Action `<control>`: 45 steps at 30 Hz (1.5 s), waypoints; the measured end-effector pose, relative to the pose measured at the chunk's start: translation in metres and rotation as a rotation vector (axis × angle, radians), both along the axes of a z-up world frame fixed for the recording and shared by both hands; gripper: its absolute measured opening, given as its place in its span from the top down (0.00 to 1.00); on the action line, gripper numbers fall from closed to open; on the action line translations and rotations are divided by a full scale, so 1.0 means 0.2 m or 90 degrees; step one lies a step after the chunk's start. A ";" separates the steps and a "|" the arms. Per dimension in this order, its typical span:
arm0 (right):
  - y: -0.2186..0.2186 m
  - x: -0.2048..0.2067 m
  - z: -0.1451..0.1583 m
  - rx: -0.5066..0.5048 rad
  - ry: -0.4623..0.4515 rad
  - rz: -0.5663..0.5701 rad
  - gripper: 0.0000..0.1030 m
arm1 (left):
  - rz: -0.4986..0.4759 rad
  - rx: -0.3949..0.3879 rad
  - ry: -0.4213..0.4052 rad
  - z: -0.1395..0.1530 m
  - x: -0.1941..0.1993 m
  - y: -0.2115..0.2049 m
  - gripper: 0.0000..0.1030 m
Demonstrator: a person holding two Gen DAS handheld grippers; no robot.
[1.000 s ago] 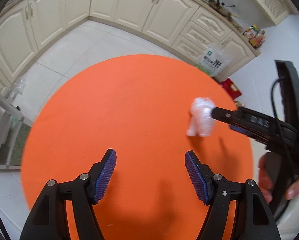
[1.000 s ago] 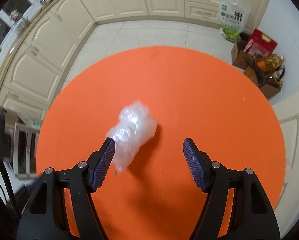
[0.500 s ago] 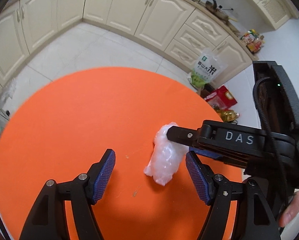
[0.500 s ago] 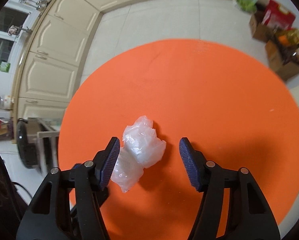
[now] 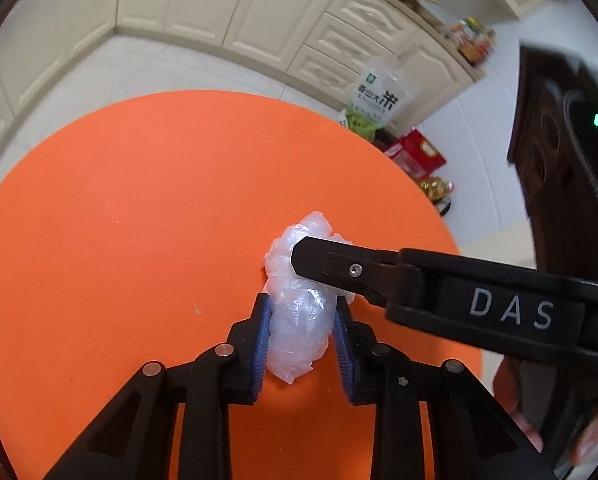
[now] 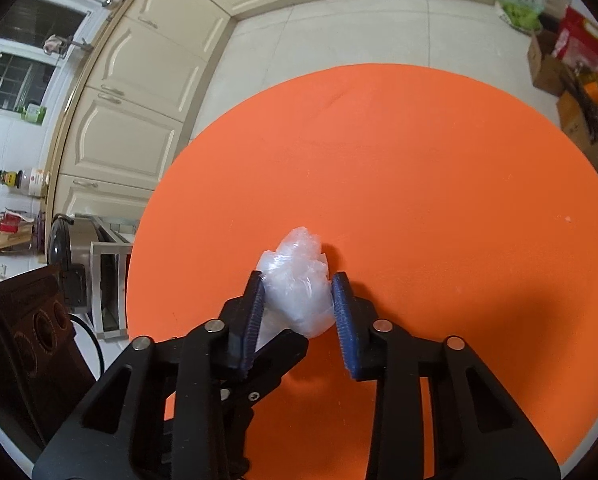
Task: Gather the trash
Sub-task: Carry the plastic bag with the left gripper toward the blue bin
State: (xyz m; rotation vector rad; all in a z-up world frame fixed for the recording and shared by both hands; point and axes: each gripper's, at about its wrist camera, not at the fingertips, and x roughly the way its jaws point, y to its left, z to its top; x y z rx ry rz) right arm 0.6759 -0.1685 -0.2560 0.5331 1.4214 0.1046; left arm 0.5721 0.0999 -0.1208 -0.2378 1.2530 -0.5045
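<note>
A crumpled wad of clear plastic (image 5: 299,328) lies on the round orange table (image 5: 139,220). My left gripper (image 5: 302,304) has the wad's near end between its blue pads, which press on it as the jaws close. From the right, my right gripper reaches in, and one of its black fingers (image 5: 327,258) crosses the wad's far end. In the right wrist view the right gripper (image 6: 299,282) squeezes the same wad (image 6: 297,280) while its jaws close. A finger (image 6: 283,350) of the left gripper shows just below it.
A rice bag (image 5: 375,104) and red packages (image 5: 417,156) stand on the tiled floor past the table's far edge. Cream cabinets (image 5: 259,12) line the wall. A dark wooden piece (image 5: 559,160) stands at the right. A hand (image 5: 515,396) holds the right gripper. A cooker (image 6: 71,248) sits left.
Both grippers have come together over the plastic wad and closed from wide apart onto it. The left gripper moved right and down toward the wad.
</note>
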 end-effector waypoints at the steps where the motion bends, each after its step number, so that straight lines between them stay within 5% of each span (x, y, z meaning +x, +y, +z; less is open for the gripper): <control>1: 0.02 -0.01 0.01 -0.006 -0.005 0.007 0.71 | -0.010 0.003 -0.002 0.00 -0.01 0.00 0.76; 12: 0.00 -0.42 0.07 0.022 -0.012 0.045 0.74 | -0.191 0.004 0.027 0.05 -0.20 -0.01 0.78; 22: 0.01 -0.85 0.22 -0.010 -0.081 0.003 0.77 | -0.230 0.039 -0.056 0.19 -0.42 -0.10 0.78; 31: -0.06 -1.39 0.46 -0.076 -0.176 -0.105 0.78 | -0.281 -0.003 -0.093 0.34 -0.70 -0.23 0.78; 45: -0.38 -2.19 0.65 -0.133 -0.287 -0.308 0.78 | -0.385 -0.037 -0.135 0.32 -1.40 -0.60 0.79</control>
